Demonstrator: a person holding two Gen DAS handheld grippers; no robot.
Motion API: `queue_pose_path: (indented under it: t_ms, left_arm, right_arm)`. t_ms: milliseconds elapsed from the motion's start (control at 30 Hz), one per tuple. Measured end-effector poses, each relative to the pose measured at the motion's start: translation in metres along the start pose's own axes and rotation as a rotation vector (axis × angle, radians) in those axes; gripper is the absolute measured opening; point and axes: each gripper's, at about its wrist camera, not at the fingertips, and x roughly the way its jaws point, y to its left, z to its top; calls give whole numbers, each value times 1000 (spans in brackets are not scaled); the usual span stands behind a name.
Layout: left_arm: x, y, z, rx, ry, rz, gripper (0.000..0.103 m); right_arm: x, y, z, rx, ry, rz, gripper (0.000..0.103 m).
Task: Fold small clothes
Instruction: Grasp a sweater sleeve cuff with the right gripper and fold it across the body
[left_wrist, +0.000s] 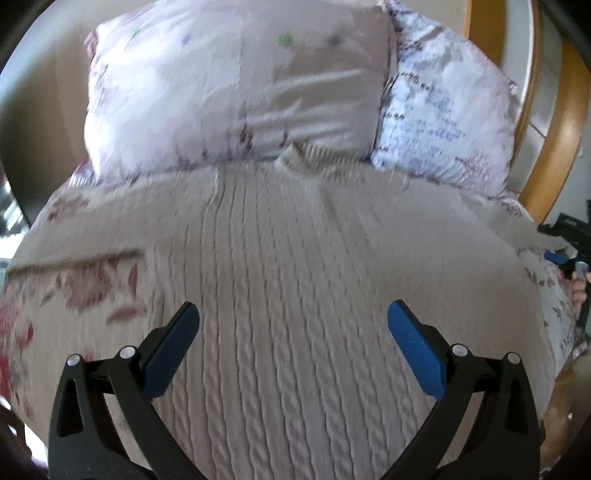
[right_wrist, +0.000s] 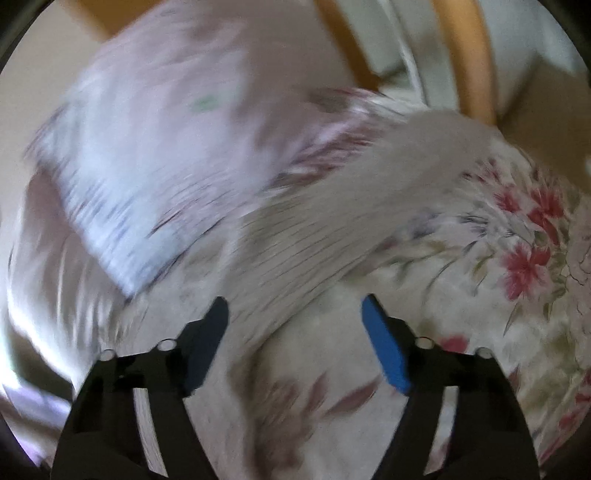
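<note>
A cream cable-knit sweater (left_wrist: 295, 258) lies spread flat on the bed, its neck towards the pillows. My left gripper (left_wrist: 293, 306) hovers over its lower middle, open, with nothing between its blue pads. The right wrist view is blurred by motion. It shows a ribbed cream part of the sweater (right_wrist: 314, 229) running from the centre up to the right across the floral bedcover. My right gripper (right_wrist: 295, 301) stands open just above that edge, its pads apart and pressing on nothing.
A pink pillow (left_wrist: 236, 85) and a white patterned pillow (left_wrist: 443, 110) lie behind the sweater's neck. A wooden headboard (left_wrist: 554, 129) curves at the right. The floral bedcover (right_wrist: 517, 240) surrounds the sweater. A hand holds a black and blue device (left_wrist: 569, 254) at the right edge.
</note>
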Motion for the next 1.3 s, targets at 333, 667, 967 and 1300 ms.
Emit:
queue_pose_path:
  t_ms: [333,667,967,1300]
  left_arm:
    - [38,2,32,-24,36,-47,101]
    - [66,13,32,-95,42,-82,101]
    - [66,21,32,-111,10,-111,101]
    - [62,22,30,-137,9,-153,101]
  right_arm:
    - [26,-40,29,196,-19,-18,44]
    - [29,-34,40,106,-114,-83,10]
    - [-13,82,6,-291,-244,109,9]
    - [61,172,-116,-588,113,191,12]
